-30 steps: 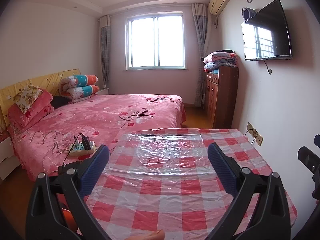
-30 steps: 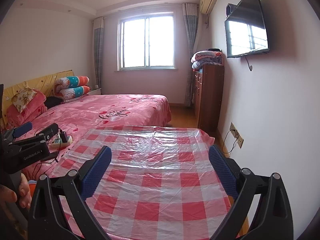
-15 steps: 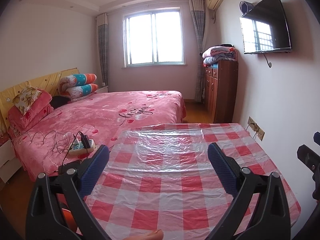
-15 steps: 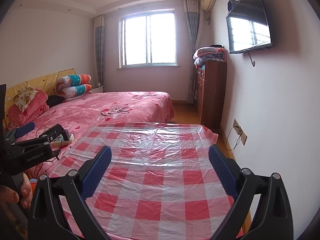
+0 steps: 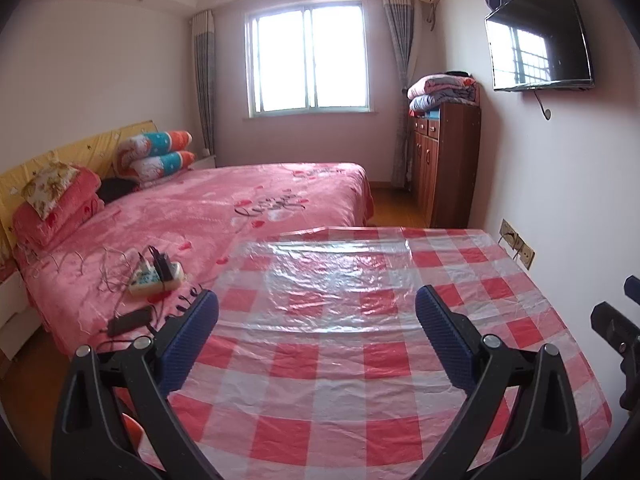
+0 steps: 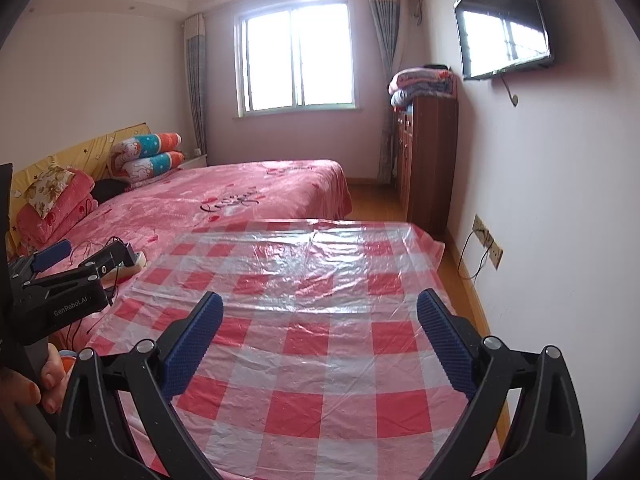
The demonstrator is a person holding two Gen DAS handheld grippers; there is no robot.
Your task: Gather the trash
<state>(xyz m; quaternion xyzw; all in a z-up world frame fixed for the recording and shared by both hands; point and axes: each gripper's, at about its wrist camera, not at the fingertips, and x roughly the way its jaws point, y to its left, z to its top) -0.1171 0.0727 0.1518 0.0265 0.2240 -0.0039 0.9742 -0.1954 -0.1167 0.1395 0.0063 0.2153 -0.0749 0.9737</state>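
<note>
No trash shows anywhere in either view, so the thing to be collected cannot be placed: the tabletop point(image 5: 360, 360), under its red-and-white checked cloth and a clear plastic sheet, carries nothing that can be made out. The step in hand is judged to be a search, and it would go best with both tools held level and swept slowly over the floor and the near edges, which the fisheye cuts off. The left gripper point(image 5: 316, 316) hovers above the near part of the cloth with its blue pads spread wide and nothing between them; the right gripper point(image 6: 319, 316) does the same, jaws apart and empty. On the bed point(image 5: 240, 200) to the left lie a power strip point(image 5: 156, 274) with tangled cords and a dark flat device whose kind is unclear; these look like belongings, not rubbish. An orange shape low at the near left of the left view is too cropped to identify. The floor below the tabletop is hidden, and the far corner by the cabinet point(image 5: 448, 160) is too small to read.
</note>
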